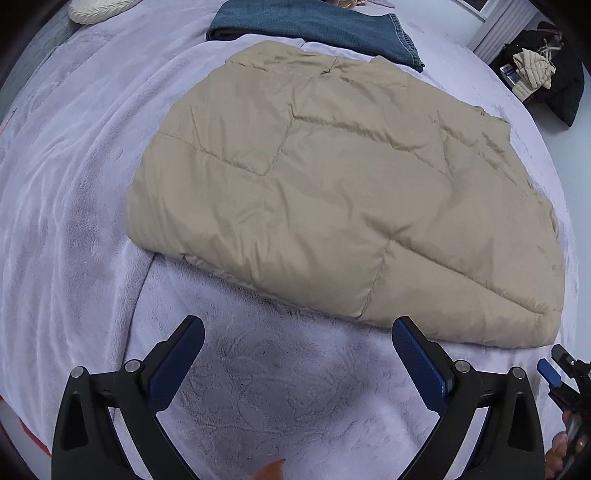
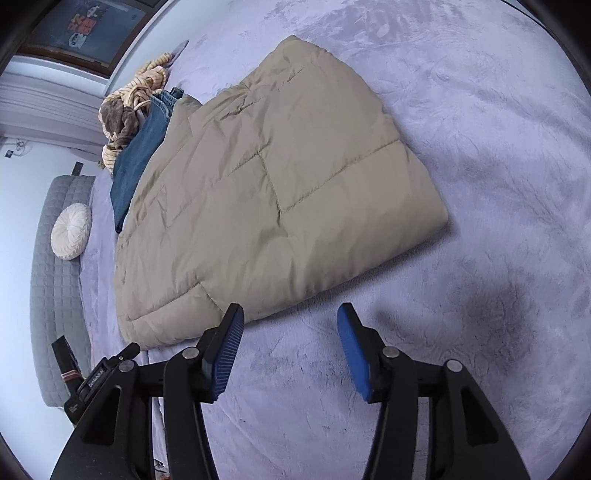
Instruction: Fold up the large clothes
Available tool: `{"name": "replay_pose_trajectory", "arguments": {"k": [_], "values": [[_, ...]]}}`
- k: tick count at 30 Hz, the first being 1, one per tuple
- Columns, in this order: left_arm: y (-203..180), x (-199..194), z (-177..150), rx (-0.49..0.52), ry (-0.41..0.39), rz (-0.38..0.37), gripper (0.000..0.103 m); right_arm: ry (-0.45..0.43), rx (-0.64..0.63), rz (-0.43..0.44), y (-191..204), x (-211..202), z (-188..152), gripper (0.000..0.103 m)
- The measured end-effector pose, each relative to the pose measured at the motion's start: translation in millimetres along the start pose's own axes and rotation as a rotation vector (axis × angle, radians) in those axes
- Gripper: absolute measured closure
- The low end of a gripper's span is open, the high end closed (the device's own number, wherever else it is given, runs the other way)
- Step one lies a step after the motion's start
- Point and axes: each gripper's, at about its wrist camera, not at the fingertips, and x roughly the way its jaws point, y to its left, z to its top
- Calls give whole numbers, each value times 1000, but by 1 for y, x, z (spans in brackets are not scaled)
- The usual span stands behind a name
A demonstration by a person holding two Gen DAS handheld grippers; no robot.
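Observation:
A beige quilted puffer jacket (image 1: pixel 332 192) lies folded into a flat rectangle on the lilac bed cover (image 1: pixel 74 221). My left gripper (image 1: pixel 297 326) hovers open just short of the jacket's near edge, nothing between its blue pads. In the right wrist view the same jacket (image 2: pixel 266 199) stretches away to the upper left. My right gripper (image 2: pixel 291 314) is open beside its near corner, over bare cover, with nothing between the fingers. The right gripper's tip also shows at the left wrist view's right edge.
Folded blue jeans (image 1: pixel 314 26) lie beyond the jacket, with a striped and brown heap of clothes (image 2: pixel 129 110) behind them. A round white cushion (image 2: pixel 72 230) rests on a grey quilted headboard (image 2: pixel 51 295). Dark and beige clothes (image 1: pixel 543 70) sit off the bed's far right.

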Motion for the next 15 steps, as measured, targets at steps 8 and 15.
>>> {"name": "replay_pose_trajectory", "arguments": {"k": [8, 15], "values": [[22, 15, -1, -11, 38, -80, 1, -22, 49, 45, 4, 15, -11, 16], [50, 17, 3, -76, 43, -212, 1, -42, 134, 94, 1, 27, -16, 16]]}}
